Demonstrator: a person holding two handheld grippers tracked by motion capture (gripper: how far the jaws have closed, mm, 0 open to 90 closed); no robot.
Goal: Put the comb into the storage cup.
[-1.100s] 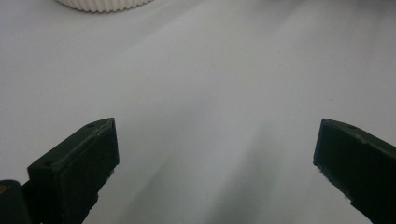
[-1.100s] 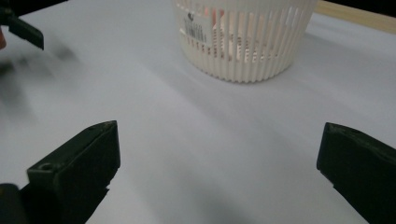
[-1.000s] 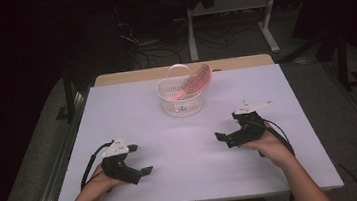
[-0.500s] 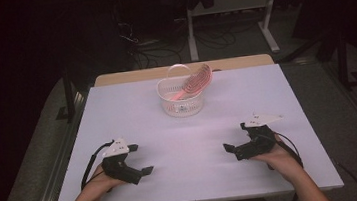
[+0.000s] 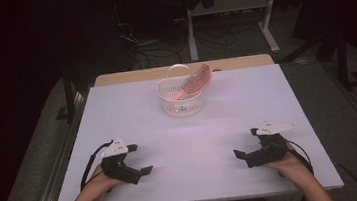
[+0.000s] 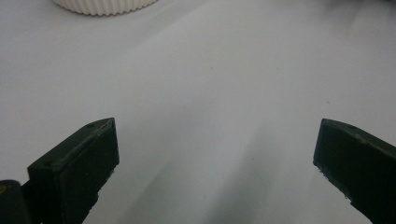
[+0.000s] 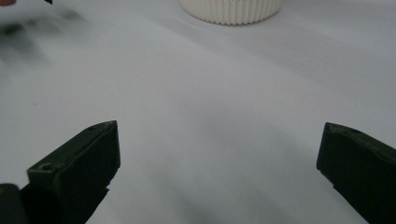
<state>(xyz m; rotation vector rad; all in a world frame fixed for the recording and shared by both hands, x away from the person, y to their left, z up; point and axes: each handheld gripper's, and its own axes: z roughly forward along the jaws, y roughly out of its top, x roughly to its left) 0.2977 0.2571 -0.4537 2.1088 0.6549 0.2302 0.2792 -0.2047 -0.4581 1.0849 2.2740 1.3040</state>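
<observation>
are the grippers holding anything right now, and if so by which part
Nothing is held. The left gripper and the right gripper both sit open over the bare table, jaws wide apart. The pink brush lies in the white basket, apart from both.

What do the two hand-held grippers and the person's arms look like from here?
Left hand-held gripper and right hand-held gripper: black bodies, blocky black jaws with small screw holes, each topped by a pale grey three-cornered plate, each trailing a black cable. Forearms bare, no sleeves in view.
</observation>
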